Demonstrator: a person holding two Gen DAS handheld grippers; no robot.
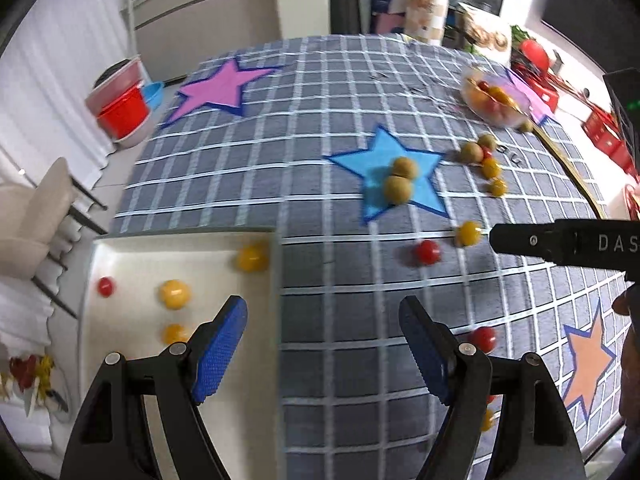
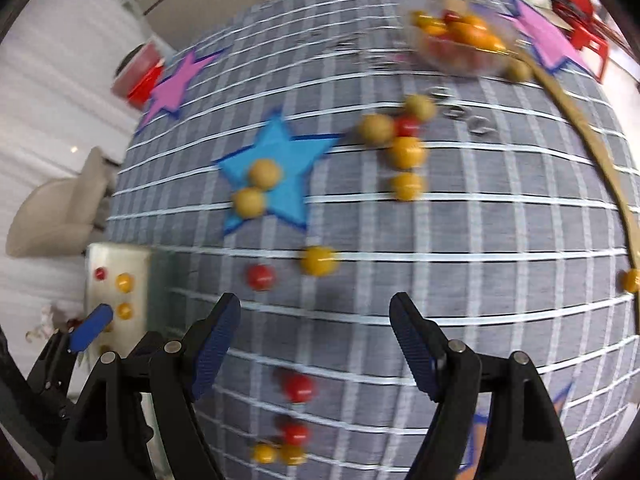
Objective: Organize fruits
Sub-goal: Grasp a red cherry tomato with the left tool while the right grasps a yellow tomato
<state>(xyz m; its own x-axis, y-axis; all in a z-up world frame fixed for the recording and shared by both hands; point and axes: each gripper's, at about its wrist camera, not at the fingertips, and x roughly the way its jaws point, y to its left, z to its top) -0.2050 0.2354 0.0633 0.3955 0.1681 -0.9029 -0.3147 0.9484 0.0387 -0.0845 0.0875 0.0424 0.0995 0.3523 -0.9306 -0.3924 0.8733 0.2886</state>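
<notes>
Small fruits lie scattered on a grey checked tablecloth [image 1: 320,128]. Two brown longans [image 1: 400,180] rest on a blue star, with red tomatoes [image 1: 427,252] and yellow ones [image 1: 469,233] nearby. A white tray [image 1: 132,256] at the left holds yellow tomatoes [image 1: 174,294] and a red one [image 1: 106,286]. My left gripper [image 1: 322,308] hovers open over the tray's right edge, nothing between its blue pads. My right gripper [image 2: 316,304] is open and empty above the cloth, just behind a red tomato [image 2: 260,277] and a yellow one [image 2: 319,261]. More tomatoes [image 2: 298,387] lie under it.
A clear bowl [image 1: 472,80] of mixed fruit stands at the far right, beside a round wooden rim [image 2: 592,148]. The right tool's black body [image 1: 560,242] reaches in from the right of the left wrist view. Red containers [image 1: 124,112] and a chair [image 1: 36,216] stand beyond the table's left edge.
</notes>
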